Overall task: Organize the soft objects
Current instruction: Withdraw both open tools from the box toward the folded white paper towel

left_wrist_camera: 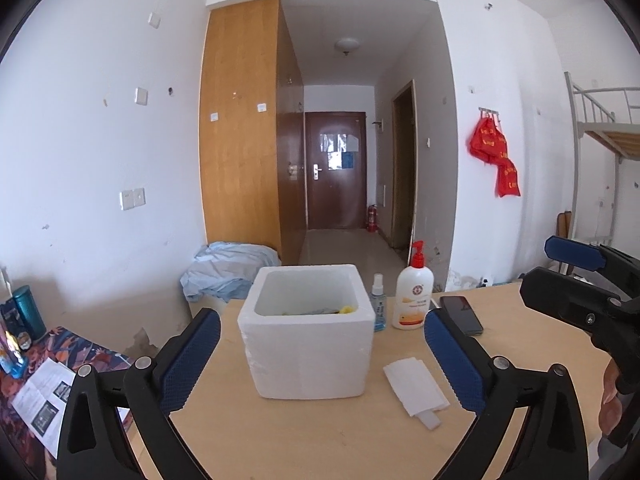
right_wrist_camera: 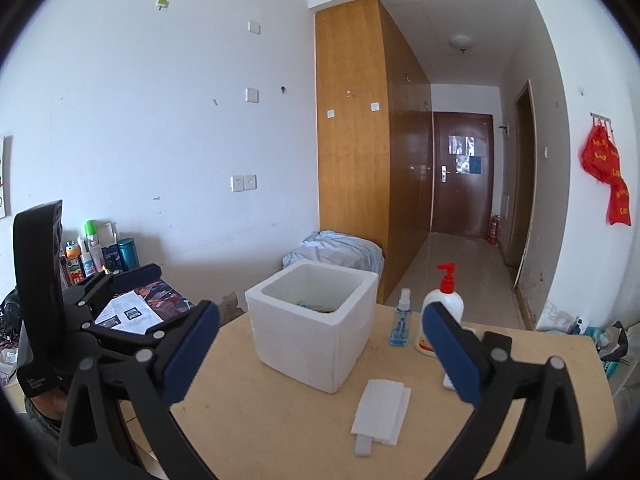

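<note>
A white foam box (left_wrist_camera: 308,356) (right_wrist_camera: 296,340) stands open-topped in the middle of the light wooden table (left_wrist_camera: 320,440). Yellow and bluish soft items (left_wrist_camera: 346,310) (right_wrist_camera: 316,306) lie at its bottom, mostly hidden by the walls. To the box's right, a folded white foam sheet (left_wrist_camera: 416,392) (right_wrist_camera: 382,408) lies flat on the table. My left gripper (left_wrist_camera: 320,316) is open and empty, short of the box, with the box between its fingers in view. My right gripper (right_wrist_camera: 320,312) is open and empty too; it shows at the right edge of the left wrist view (left_wrist_camera: 560,278).
Behind the box stand a small spray bottle (left_wrist_camera: 378,308), a pump lotion bottle (left_wrist_camera: 412,300) and a dark phone (left_wrist_camera: 460,314). A low surface with patterned cloth, papers (left_wrist_camera: 40,396) and bottles is to the left. A blue cloth bundle (left_wrist_camera: 228,268) lies beyond the table.
</note>
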